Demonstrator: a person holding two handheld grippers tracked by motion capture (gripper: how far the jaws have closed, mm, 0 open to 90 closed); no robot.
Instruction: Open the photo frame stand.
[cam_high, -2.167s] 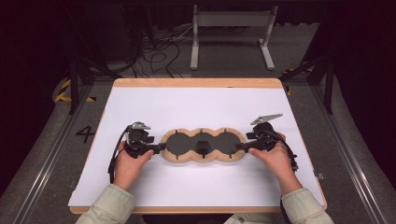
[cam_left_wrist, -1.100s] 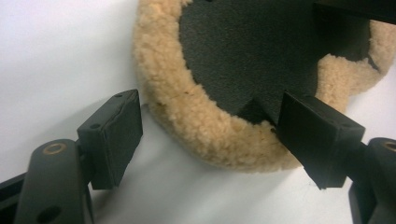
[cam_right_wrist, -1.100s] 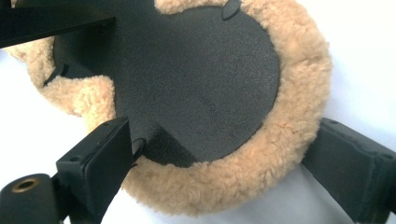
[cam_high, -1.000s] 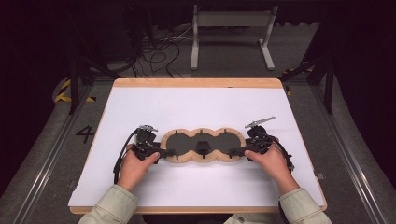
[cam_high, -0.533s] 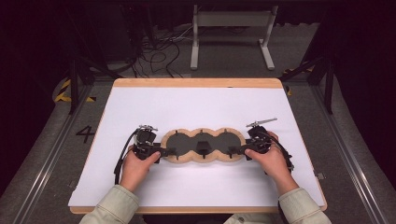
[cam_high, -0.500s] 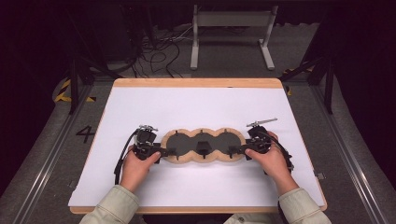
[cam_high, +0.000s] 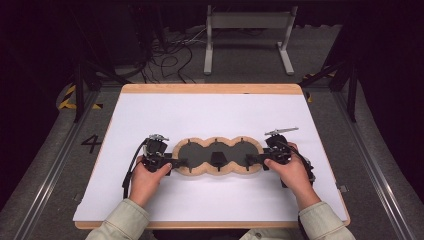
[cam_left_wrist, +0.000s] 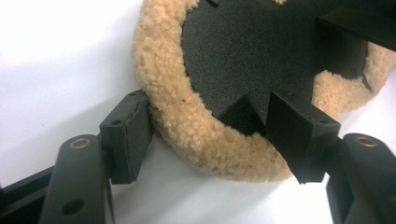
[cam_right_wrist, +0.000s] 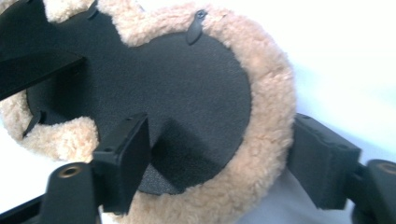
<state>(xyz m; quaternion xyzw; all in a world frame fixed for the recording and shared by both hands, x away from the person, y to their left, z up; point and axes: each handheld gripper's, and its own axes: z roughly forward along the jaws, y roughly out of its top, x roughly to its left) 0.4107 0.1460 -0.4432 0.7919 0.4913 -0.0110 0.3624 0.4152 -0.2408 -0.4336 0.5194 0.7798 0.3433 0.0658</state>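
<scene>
Jaws on both sides have just been closing in on the fleece-edged pad (cam_high: 218, 156), and that is the change worth noting. The pad, a tan woolly border around three dark round patches, is lying flat on the white table (cam_high: 215, 115), near the person's edge, with a hand at each end.

Compared with a couple of seconds ago, the two hands are sitting closer in against the pad's ends, and the grippers are straddling the fleece rim rather than hanging beside it.

In the left gripper view, the left gripper (cam_left_wrist: 215, 135) is bracketing the rim: one pad is touching the outer fleece, the other is resting over the dark inner face. In the right gripper view, the right gripper (cam_right_wrist: 224, 158) is doing the same, one pad against the outer wool, the other on the black surface. Neither is visibly squashing the fleece yet, so I would call both partly spread, not pinching.

My reading is that a two-handed lift is being prepared.
</scene>
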